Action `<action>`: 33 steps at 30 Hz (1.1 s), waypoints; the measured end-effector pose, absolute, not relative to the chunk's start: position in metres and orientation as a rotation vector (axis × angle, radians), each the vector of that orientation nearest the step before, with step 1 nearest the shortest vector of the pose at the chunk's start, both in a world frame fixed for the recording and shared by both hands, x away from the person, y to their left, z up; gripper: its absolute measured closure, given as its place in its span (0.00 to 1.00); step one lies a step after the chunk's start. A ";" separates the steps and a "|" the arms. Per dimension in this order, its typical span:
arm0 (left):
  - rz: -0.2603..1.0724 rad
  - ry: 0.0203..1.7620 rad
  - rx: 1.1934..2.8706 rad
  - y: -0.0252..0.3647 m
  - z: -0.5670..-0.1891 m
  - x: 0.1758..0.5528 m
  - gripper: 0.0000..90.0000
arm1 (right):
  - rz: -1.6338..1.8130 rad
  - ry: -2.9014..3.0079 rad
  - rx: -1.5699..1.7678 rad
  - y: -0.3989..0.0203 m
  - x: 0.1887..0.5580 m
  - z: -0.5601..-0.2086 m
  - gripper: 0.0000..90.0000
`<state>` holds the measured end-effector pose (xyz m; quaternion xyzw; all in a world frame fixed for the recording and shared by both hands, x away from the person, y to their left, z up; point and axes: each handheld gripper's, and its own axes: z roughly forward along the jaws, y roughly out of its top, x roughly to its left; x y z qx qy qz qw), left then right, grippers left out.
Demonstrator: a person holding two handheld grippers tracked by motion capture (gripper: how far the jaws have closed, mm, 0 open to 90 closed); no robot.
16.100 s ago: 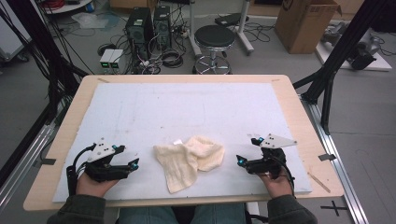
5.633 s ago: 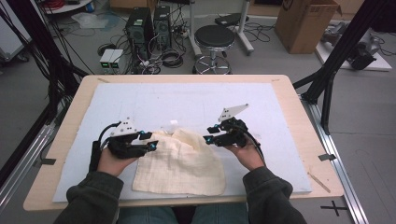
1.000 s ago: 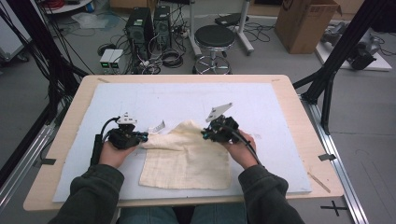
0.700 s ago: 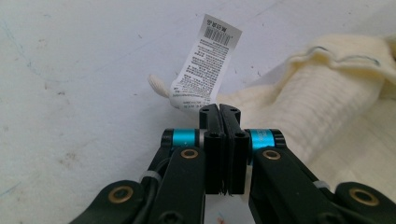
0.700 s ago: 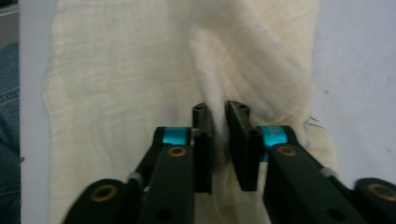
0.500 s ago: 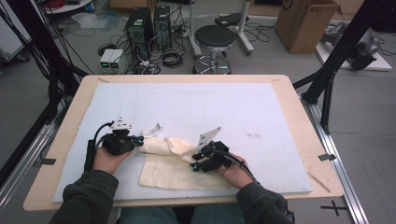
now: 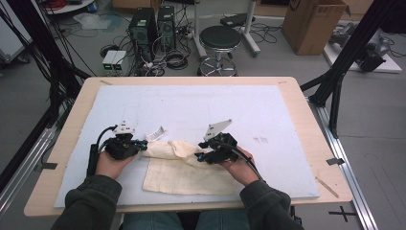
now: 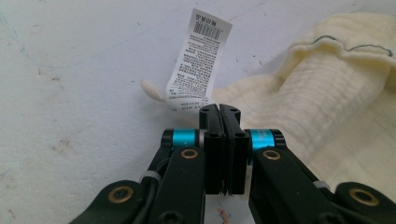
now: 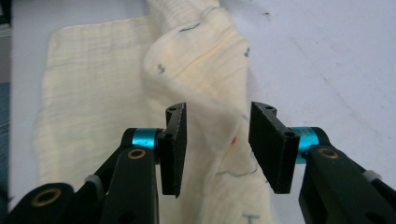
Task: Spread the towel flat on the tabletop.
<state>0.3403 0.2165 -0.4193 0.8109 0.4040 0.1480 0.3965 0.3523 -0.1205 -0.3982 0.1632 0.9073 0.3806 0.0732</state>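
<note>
White mat (image 7: 191, 103) w/ cream cloth (image 7: 186, 167).

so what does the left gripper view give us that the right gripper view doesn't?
Left gripper view: the white care label with printed text, lying on the mat beyond the left tongs, whose jaws are shut together at the cloth's edge.

Right gripper view: the right tongs with jaws apart, having just been opening, a raised fold between them with no pad pressing on it, and the flat folded layer behind.

Both: the cream cloth on the white mat.

Cream cloth (image 7: 189, 167), half-folded, bunched upper edge, near table front
</note>
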 end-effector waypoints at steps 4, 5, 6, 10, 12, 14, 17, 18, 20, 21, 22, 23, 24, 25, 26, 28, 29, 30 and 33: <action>0.372 1.022 2.057 0.216 -0.419 0.341 0.98 | 1.132 2.751 0.502 -0.112 0.362 -0.407 0.68; 0.372 1.017 2.054 0.216 -0.419 0.341 0.98 | 1.117 2.767 0.495 -0.110 0.363 -0.408 0.75; 0.374 1.018 2.054 0.215 -0.419 0.341 0.98 | 1.105 2.777 0.479 -0.109 0.364 -0.410 0.81; 0.380 1.014 2.037 0.215 -0.418 0.342 0.98 | 1.097 2.754 0.467 -0.110 0.361 -0.407 0.91; 0.384 1.014 2.026 0.215 -0.417 0.343 0.98 | 1.118 2.731 0.475 -0.115 0.362 -0.403 0.91; 0.388 1.011 2.010 0.215 -0.416 0.343 0.98 | 1.130 2.716 0.488 -0.120 0.363 -0.399 0.92; 0.387 1.009 2.005 0.215 -0.415 0.344 0.98 | 1.151 2.691 0.524 -0.128 0.365 -0.395 0.91; 0.392 1.009 2.004 0.215 -0.415 0.345 0.98 | 1.164 2.680 0.533 -0.131 0.366 -0.393 0.91; 0.395 1.017 1.994 0.215 -0.414 0.346 0.98 | 1.172 2.668 0.544 -0.136 0.368 -0.390 0.91; 0.397 1.017 1.989 0.215 -0.413 0.347 0.98 | 1.172 2.669 0.552 -0.138 0.369 -0.388 0.91; 0.399 1.015 1.988 0.215 -0.412 0.348 0.98 | 1.173 2.667 0.556 -0.141 0.370 -0.387 0.92; 0.403 1.013 1.986 0.214 -0.410 0.349 0.98 | 1.176 2.671 0.559 -0.143 0.371 -0.386 0.93; 0.403 1.017 1.981 0.214 -0.410 0.350 0.98 | 1.161 2.675 0.563 -0.145 0.372 -0.385 0.93; 0.403 1.016 1.978 0.213 -0.409 0.351 0.98 | 1.159 2.677 0.554 -0.146 0.374 -0.385 0.94; 0.407 1.012 1.980 0.212 -0.408 0.352 0.98 | 1.164 2.688 0.557 -0.147 0.374 -0.384 0.94; 0.421 1.010 1.975 0.211 -0.407 0.354 0.98 | 1.153 2.687 0.563 -0.150 0.377 -0.383 0.95; 0.428 1.010 1.967 0.211 -0.407 0.356 0.98 | 1.151 2.683 0.565 -0.153 0.379 -0.382 0.95; 0.434 1.018 1.967 0.211 -0.406 0.359 0.98 | 1.157 2.669 0.583 -0.156 0.382 -0.381 0.95; 0.451 1.048 1.913 0.212 -0.404 0.372 0.98 | 1.155 2.649 0.627 -0.167 0.394 -0.375 0.95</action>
